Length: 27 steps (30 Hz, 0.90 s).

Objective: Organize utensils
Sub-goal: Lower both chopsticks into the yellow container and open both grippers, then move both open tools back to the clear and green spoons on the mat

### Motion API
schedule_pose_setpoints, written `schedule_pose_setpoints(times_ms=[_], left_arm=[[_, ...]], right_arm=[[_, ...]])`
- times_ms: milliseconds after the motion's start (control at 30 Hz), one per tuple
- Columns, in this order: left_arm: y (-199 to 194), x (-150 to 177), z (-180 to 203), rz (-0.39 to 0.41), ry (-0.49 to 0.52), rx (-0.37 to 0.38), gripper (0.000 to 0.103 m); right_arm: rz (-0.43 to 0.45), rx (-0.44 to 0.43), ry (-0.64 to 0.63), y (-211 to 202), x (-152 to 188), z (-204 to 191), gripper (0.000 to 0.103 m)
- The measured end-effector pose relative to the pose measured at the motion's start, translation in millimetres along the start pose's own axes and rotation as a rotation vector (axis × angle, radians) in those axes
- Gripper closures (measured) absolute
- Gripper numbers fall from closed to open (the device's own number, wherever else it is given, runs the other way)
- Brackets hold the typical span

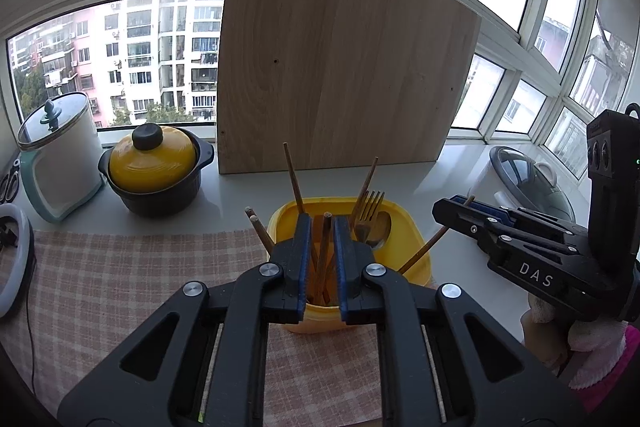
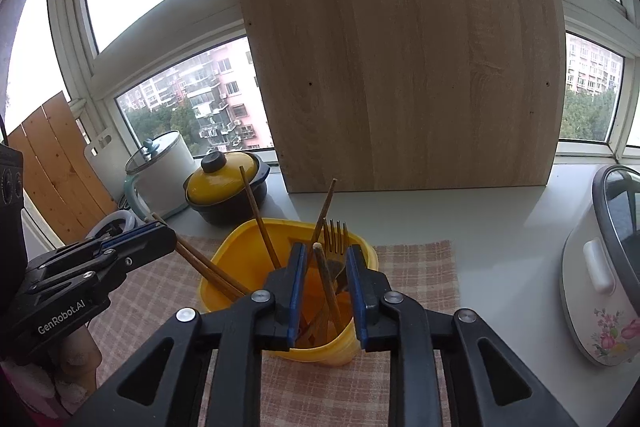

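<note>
Chopsticks (image 1: 325,251) and a fork (image 1: 370,213) are all standing in the yellow tub (image 1: 416,239), which sits on the checked cloth (image 1: 132,267) in front of a wooden board (image 1: 344,59) leaned on the window. We reckon the tub is the collecting spot, so upright and bundled is the goal.

Our left gripper (image 1: 322,223) hangs over the near rim with its jaws slightly apart. One chopstick stands in the gap, but there's daylight on both sides, so nothing is pinched. Same story on the right gripper (image 2: 322,253): jaws spread a bit wider, a chopstick (image 2: 326,279) rising between them with no pad touching it. Looks to us like both sticks have been let go into the tub, which fits the way they lean against the walls rather than being held straight.

A spoon (image 1: 380,229) sits by the fork at the back. Two more sticks splay over the left side, and one pokes out on the right, so it's a loose fan, not tidy yet.

Yellow-lidded pot (image 1: 154,163) and white canister (image 1: 60,155) are well off to the left, out of the way. Rice cooker (image 2: 600,287) is on the right.

If we lift out, go straight up so we don't snag a stick and tip the tub.
</note>
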<state>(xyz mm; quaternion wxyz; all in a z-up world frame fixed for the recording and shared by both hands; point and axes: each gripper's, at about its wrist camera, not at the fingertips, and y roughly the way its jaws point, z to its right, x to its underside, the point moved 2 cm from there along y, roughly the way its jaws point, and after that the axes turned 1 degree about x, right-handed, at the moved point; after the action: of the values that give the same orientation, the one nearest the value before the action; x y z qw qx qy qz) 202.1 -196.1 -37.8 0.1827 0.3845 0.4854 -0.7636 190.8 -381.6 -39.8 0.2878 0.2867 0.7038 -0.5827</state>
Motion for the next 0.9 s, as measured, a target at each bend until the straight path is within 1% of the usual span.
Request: schedule_pose_setpoints(times_ms=[67, 100, 233, 267, 300, 333, 367, 433, 500, 633, 700, 800, 833, 867, 900], left_arm=[[-1.9, 0.5, -0.1, 0.002, -0.003, 0.002, 0.092], [-3.0, 0.7, -0.1, 0.004, -0.004, 0.002, 0.092], [-4.0, 0.8, 0.0, 0.004, -0.002, 0.002, 0.09], [-5.2, 1.0, -0.2, 0.004, -0.002, 0.002, 0.089], [-6.8, 1.2, -0.7, 0.006, -0.003, 0.002, 0.083], [-8.7, 1.5, -1.1, 0.006, -0.005, 0.002, 0.077], [-10.6, 1.9, -1.9, 0.008, -0.01, 0.002, 0.075], [-13.6, 2.7, -3.7, 0.007, -0.017, 0.001, 0.074], [-16.7, 4.3, -6.3, 0.005, -0.023, -0.002, 0.074], [-23.2, 7.6, -10.9, 0.005, -0.03, -0.008, 0.074], [-27.2, 8.8, -11.9, 0.007, -0.028, -0.009, 0.073], [-33.1, 10.2, -12.9, 0.013, -0.018, -0.014, 0.064], [-35.2, 10.8, -13.5, 0.014, -0.014, -0.017, 0.063], [-37.0, 11.6, -14.3, 0.014, -0.012, -0.018, 0.063], [-38.8, 12.9, -15.3, 0.011, -0.01, -0.015, 0.063]], right_arm=[[0.003, 0.004, -0.003, -1.8, 0.2, -0.3, 0.08], [0.005, 0.008, -0.005, -2.6, 0.1, -0.4, 0.077], [0.013, 0.024, -0.012, -6.3, -0.2, -0.8, 0.071], [0.016, 0.026, -0.012, -7.2, -0.5, -0.8, 0.065], [0.02, 0.028, -0.013, -8.8, -0.2, -0.5, 0.058], [0.025, 0.031, -0.014, -10.4, 0.2, -0.8, 0.056], [0.031, 0.033, -0.015, -12.2, 0.0, -1.5, 0.053], [0.039, 0.038, -0.019, -15.5, 0.3, -3.0, 0.051], [0.049, 0.044, -0.024, -19.1, 1.0, -5.0, 0.042], [0.067, 0.054, -0.036, -26.4, 2.3, -8.6, 0.035], [0.076, 0.056, -0.04, -30.0, 2.7, -10.4, 0.029], [0.083, 0.061, -0.045, -34.2, 3.5, -13.3, 0.024], [0.085, 0.062, -0.046, -35.4, 3.7, -14.0, 0.022], [0.088, 0.063, -0.046, -36.7, 4.0, -14.7, 0.017], [0.093, 0.066, -0.047, -38.0, 4.2, -15.5, 0.014]])
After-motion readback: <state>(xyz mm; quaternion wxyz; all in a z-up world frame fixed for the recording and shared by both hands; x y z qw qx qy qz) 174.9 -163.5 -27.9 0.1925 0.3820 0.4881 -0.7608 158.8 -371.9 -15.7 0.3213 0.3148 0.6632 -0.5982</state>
